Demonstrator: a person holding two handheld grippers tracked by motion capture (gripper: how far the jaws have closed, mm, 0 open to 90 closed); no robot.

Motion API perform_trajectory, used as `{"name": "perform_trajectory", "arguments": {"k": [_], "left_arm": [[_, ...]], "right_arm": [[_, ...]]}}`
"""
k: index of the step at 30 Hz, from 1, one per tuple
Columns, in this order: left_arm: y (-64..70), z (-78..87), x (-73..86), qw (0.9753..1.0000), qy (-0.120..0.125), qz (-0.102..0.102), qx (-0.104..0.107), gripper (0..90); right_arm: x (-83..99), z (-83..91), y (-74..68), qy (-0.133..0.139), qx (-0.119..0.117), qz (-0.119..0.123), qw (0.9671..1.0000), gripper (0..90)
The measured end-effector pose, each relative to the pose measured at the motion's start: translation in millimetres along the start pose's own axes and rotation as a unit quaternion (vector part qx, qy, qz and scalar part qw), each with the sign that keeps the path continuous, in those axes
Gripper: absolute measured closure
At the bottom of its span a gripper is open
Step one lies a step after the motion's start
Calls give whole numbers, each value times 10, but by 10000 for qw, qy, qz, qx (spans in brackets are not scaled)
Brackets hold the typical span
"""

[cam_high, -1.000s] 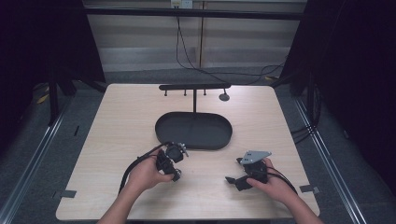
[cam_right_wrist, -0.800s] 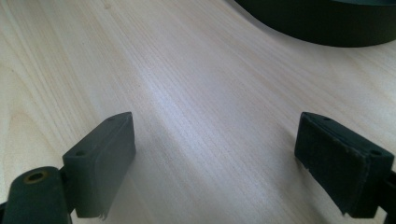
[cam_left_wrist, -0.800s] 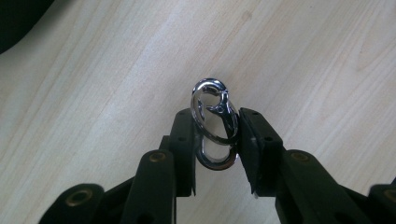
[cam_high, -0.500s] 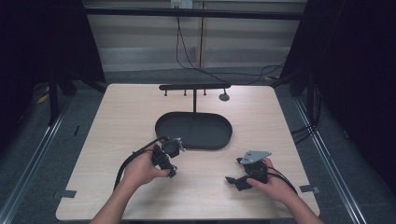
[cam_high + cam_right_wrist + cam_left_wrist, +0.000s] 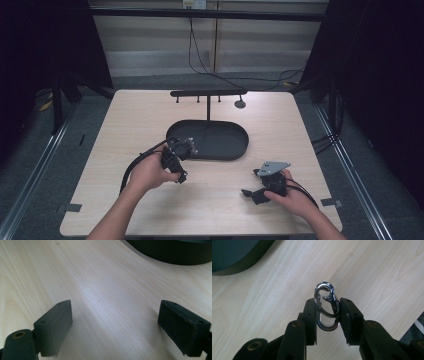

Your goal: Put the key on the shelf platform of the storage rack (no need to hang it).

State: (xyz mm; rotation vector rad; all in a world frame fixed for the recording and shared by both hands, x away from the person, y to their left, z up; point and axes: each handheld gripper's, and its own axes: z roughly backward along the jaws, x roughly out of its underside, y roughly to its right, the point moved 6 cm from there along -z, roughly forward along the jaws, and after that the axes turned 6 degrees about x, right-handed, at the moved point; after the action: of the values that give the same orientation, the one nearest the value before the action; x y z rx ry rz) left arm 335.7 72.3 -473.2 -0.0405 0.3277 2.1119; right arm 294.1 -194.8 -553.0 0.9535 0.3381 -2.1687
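Observation:
A shiny metal snap hook [image 5: 326, 305] stands pinched between the two black jaws of my left gripper [image 5: 327, 315], held just above the wooden table. In the high view the left gripper [image 5: 176, 162] sits at the near left rim of the black oval tray [image 5: 220, 150], its jaws pointing down toward the table. My right gripper [image 5: 255, 192] rests low over the table at the front right, jaws pointing left. In its own view the right gripper [image 5: 116, 326] is wide open with bare wood between its pads [image 5: 56, 322].
The black oval tray carries a thin upright post with a crossbar [image 5: 208, 93] bearing several small pegs. A small round black foot [image 5: 240, 104] lies behind the tray. Cables trail from both grippers. Table edges and dark floor rails lie on either side.
My left hand has shifted slightly left and up toward the tray's rim, tilting the gripper. The right hand has stayed where it was.

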Motion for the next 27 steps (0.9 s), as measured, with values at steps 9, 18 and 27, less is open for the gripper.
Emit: {"name": "perform_trajectory", "arguments": {"k": [9, 18, 27], "left_arm": [[-23, 142, -89, 9999, -97, 12, 47, 680], [-45, 257, -193, 9999, -147, 20, 33, 680], [-78, 385, -354, 9999, -93, 129, -12, 680]], "right_arm": [[0, 0, 0, -2, 0, 0, 10000, 120], [0, 0, 0, -1, -1, -1, 10000, 120], [0, 0, -1, 1, 2, -9, 10000, 120]]}}
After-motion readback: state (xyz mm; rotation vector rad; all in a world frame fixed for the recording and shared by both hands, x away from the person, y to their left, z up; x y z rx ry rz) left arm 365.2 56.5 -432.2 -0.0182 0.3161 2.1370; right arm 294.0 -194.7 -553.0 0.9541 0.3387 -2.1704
